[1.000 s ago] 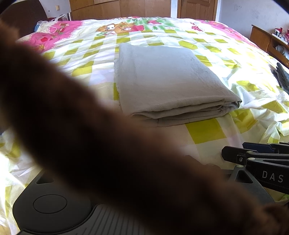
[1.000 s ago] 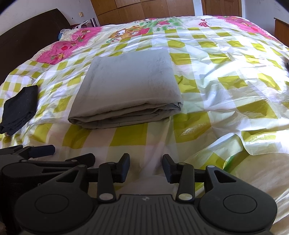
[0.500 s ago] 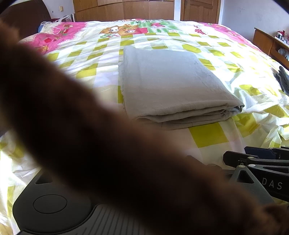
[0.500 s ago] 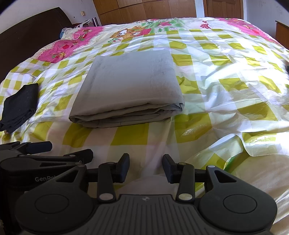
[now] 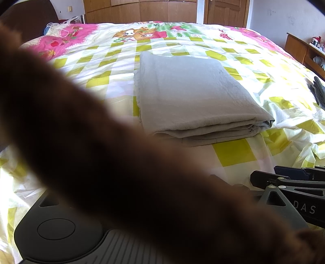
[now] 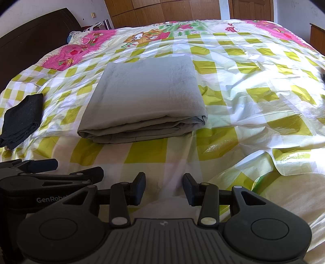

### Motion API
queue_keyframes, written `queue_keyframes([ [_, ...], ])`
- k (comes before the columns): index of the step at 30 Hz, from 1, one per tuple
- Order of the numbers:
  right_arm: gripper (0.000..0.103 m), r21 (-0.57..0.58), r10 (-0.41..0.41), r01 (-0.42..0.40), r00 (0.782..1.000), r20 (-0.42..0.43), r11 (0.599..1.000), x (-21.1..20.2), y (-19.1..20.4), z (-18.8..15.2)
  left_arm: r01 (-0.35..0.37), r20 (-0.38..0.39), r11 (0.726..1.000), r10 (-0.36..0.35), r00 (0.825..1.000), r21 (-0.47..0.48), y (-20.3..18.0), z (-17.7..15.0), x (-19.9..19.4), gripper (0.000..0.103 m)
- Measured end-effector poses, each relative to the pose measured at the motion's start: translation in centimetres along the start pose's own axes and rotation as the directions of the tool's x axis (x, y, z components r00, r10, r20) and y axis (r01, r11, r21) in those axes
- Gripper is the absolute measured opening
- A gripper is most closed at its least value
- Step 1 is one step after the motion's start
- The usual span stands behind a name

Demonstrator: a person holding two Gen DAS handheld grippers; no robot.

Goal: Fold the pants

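**Pants folded, claws clear — finish by keeping off the stack**

Right claw is released, fingers apart with nothing between them, low over the near edge of the bed and well short of the cloth. Left claw shows in the right wrist view as a side-on black frame just beside the right one; its own camera is mostly blocked by a blurred brown fuzzy thing across the lens — sleeve or similar, cannot tell. Fingertips not clearly visible, so I cannot tell whether that claw is released or clenched.

Ahead of both claws, the gray pants lie as a flat, squared rectangle in several layers, stacked fold edges facing the cameras, resting on the yellow-green checked bedspread. Neither claw touches them.

Judgement: folding looks essentially done; the step in hand reads as release and retreat. To do it well:
- keep both claws clear of the near edge, since those layers would likely slide or splay if snagged
- if tidying, press flat from above rather than pinching one layer
- avoid dragging the bedspread — it is wrinkled near the right claw and would tug the stack

Further out: a dark folded garment at the left of the bed, well apart from the pants; a dark headboard and wooden wardrobe doors behind.
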State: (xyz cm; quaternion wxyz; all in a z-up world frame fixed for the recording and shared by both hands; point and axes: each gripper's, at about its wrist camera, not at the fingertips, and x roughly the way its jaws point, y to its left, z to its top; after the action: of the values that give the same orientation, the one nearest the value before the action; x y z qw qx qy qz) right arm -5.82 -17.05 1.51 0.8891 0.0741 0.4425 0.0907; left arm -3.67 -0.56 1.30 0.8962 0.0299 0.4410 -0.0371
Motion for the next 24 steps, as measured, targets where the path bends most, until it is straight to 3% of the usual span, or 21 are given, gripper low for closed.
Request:
queue_keyframes([
  [24,0.054,0.000,0.000,0.000,1.000,-0.001,1.000,0.03,-0.06,0.04,0.012,-0.008,1.000,-0.012,1.000,-0.012,0.19,-0.06,0.18,0.097],
])
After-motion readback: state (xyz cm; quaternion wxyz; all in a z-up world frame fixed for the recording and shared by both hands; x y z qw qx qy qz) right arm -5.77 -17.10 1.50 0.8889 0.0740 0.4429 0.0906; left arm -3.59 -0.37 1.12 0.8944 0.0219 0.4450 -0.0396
